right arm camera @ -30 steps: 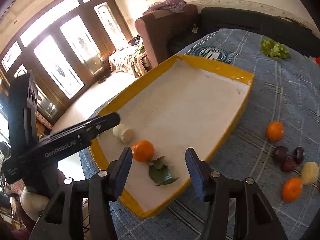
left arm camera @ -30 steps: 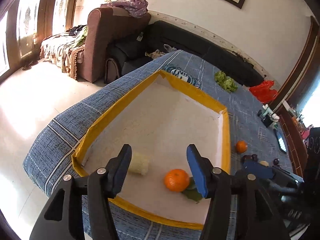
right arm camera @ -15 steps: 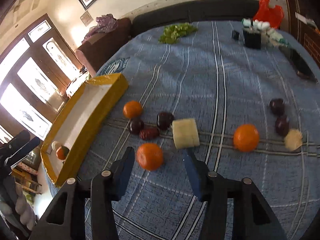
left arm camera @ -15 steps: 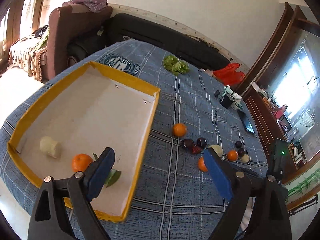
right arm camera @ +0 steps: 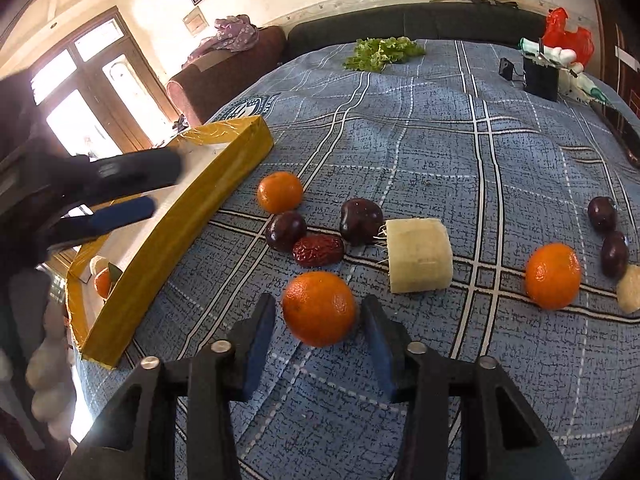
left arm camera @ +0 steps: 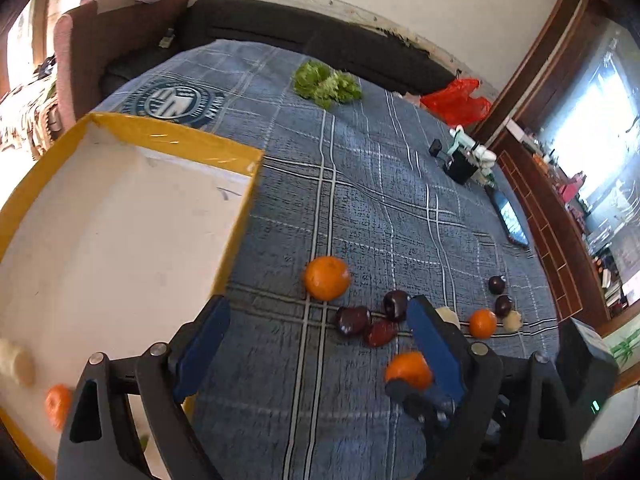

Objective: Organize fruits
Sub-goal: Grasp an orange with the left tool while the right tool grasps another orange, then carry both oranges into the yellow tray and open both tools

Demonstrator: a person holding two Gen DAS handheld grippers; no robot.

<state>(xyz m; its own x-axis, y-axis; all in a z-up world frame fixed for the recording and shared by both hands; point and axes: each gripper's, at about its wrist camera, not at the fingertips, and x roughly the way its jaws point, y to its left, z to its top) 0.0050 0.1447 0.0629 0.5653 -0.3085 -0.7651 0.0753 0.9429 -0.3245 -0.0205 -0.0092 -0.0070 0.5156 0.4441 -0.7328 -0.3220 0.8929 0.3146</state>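
Note:
A yellow-rimmed white tray (left arm camera: pixel 224 152) (right arm camera: pixel 224 148) holds one orange (left arm camera: pixel 58 404) and a pale fruit piece (left arm camera: pixel 16 364). On the blue cloth lie oranges (left arm camera: pixel 326 278) (right arm camera: pixel 280 192) (right arm camera: pixel 552 276), dark plums (left arm camera: pixel 352 320) (right arm camera: pixel 360 220), a red date (right arm camera: pixel 318 250) and a pale cut piece (right arm camera: pixel 418 256). My right gripper (right arm camera: pixel 318 312) is open, its jaws either side of an orange (right arm camera: pixel 319 308) (left arm camera: pixel 408 370). My left gripper (left arm camera: pixel 316 340) is open and empty by the tray's near right edge.
Green lettuce (left arm camera: pixel 326 84) (right arm camera: pixel 380 52) lies at the far side. A red bag (left arm camera: pixel 456 100), a black holder (right arm camera: pixel 540 76) and a phone (left arm camera: pixel 510 216) sit at the right. Sofas stand behind the table.
Both grippers swung right from the tray toward the loose fruit. My right gripper came down close around an orange on the cloth.

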